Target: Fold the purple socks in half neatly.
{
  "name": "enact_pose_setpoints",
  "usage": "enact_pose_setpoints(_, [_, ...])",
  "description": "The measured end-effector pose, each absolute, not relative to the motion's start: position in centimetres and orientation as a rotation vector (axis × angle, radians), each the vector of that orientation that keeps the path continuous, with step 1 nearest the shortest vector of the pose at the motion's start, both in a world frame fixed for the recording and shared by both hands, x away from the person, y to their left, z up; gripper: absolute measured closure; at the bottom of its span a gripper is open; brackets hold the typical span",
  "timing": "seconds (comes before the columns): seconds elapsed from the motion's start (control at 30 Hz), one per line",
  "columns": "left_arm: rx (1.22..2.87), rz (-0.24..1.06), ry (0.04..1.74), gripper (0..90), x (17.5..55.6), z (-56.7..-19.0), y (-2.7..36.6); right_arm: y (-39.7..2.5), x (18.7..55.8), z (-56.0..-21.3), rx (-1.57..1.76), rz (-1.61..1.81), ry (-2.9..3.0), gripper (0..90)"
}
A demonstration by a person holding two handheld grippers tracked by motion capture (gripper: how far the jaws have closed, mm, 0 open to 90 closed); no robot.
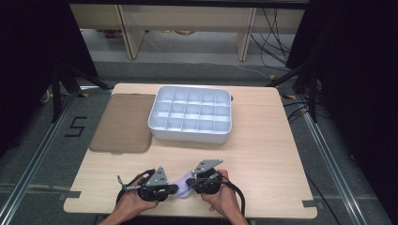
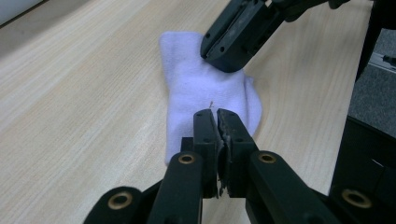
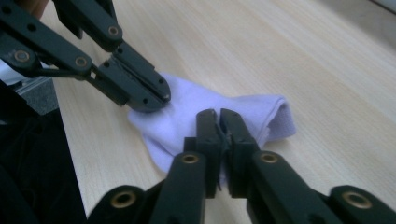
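The pale lilac sock lies flat on the counter near its front edge, well in front of the white compartment tray, and the step in hand looks like folding or rolling it, so lift both ends evenly and keep the cloth taut rather than dragging it across the wood. The left gripper is clenched, pinching the sock's end nearest that camera. The right gripper, also clenched, appears to nip the cloth at its tips, opposite the left fingers.
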State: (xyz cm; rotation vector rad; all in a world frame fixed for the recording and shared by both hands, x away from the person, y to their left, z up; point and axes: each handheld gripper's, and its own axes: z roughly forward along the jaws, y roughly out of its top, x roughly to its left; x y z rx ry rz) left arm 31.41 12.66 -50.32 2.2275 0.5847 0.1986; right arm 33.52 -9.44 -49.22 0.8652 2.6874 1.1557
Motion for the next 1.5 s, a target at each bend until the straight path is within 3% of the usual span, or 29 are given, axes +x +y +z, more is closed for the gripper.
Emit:
enact_pose_setpoints(0.13, [2.231,0.183,0.592,85.8,31.6,-50.4,12.8,-9.8,33.7,-48.8,0.889,1.183,2.637,76.9])
enact_pose_setpoints(0.4, [2.22,0.166,0.6,85.7,31.6,-50.4,12.8,-9.7,35.4,-49.0,0.939,1.148,2.719,39.3])
enact_pose_setpoints(0.93, [2.217,0.122,0.618,84.6,31.9,-50.5,12.9,-9.2,36.6,-50.5,0.991,1.148,2.803,41.5])
enact_pose_setpoints(1.03, [2.226,0.12,0.619,84.4,32.1,-50.4,13.0,-9.3,36.5,-50.6,1.005,1.168,2.814,47.1])
enact_pose_setpoints(1.13, [2.224,0.105,0.622,83.7,32.2,-50.4,13.1,-9.6,36.6,-50.9,1.012,1.227,2.835,58.9])
enact_pose_setpoints(1.23, [2.216,0.095,0.626,83.0,32.2,-50.4,13.1,-9.7,36.6,-51.0,1.024,1.258,2.853,61.8])
enact_pose_setpoints(1.5, [2.185,0.102,0.664,59.8,31.8,-49.7,14.5,-9.3,36.0,-50.7,1.06,1.247,2.807,69.2])
